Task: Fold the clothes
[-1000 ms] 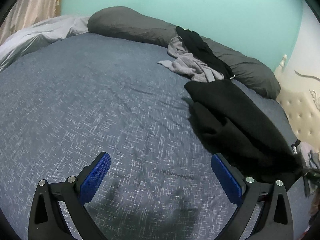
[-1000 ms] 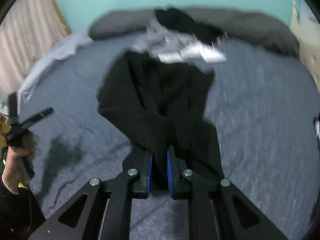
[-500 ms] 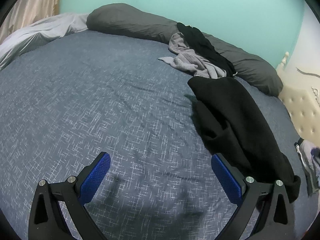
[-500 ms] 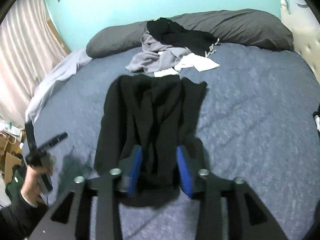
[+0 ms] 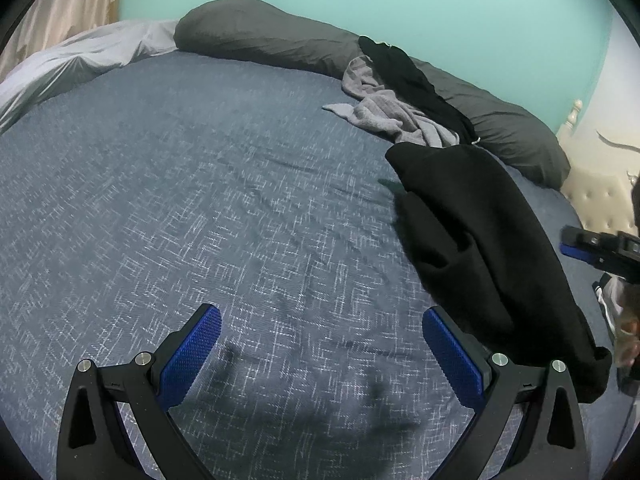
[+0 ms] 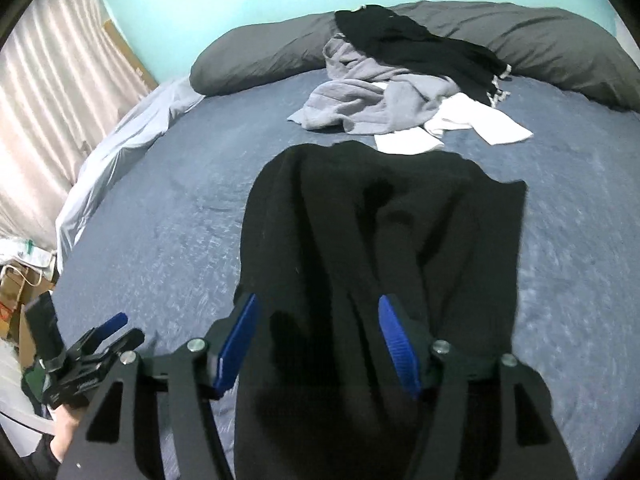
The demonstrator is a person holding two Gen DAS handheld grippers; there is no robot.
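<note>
A black garment (image 6: 380, 240) lies stretched out lengthwise on the blue bedspread (image 6: 160, 240); it also shows in the left wrist view (image 5: 480, 232) at the right. My right gripper (image 6: 316, 336) is open, its blue pads apart over the garment's near end, holding nothing. My left gripper (image 5: 320, 344) is open and empty above bare bedspread (image 5: 200, 200), left of the garment. The right gripper also shows in the left wrist view (image 5: 592, 248), and the left gripper shows in the right wrist view (image 6: 104, 340).
A pile of grey, black and white clothes (image 6: 400, 92) lies near the dark grey pillows (image 6: 540, 48) at the far end. A pale sheet (image 5: 72, 64) bunches at the left edge. A tufted headboard (image 5: 596, 200) stands at the right. Boxes (image 6: 16, 292) sit beside the bed.
My right gripper has opened and let go of the black garment, which now lies flat on the bed. The left gripper stays open over the bedspread.
</note>
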